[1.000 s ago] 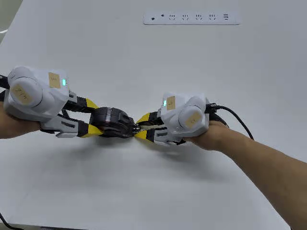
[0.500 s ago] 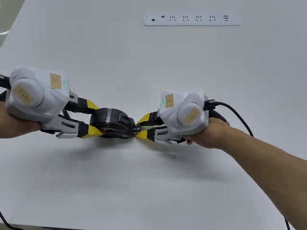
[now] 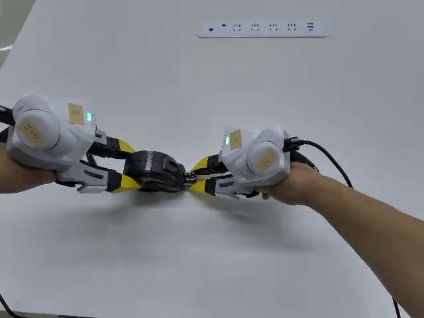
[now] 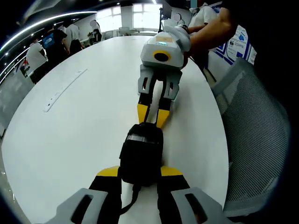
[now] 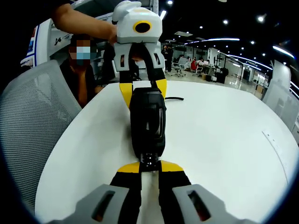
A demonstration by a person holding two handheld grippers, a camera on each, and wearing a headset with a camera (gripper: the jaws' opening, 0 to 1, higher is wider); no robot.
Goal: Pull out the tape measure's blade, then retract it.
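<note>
Barely anything moves in 1 s: left gripper [image 3: 128, 163] grips the tape measure [image 3: 156, 171], right gripper [image 3: 198, 175] seemingly pinches its blade [image 5: 148, 161], pull unstarted.

Your two grippers face each other tip to tip, both clamped.
Your left gripper [image 3: 128, 163] points at the right one, with its jaws closed around the body of the tape measure [image 3: 154, 171]. Your left hand [image 3: 16, 177] wraps its rear end. Your right gripper [image 3: 197, 176] meets it head-on, jaws pinched almost together on the blade tip [image 5: 147, 161]. Your right hand [image 3: 290, 185] holds that gripper from behind, and your forearm [image 3: 371, 232] trails straight back from it.
</note>
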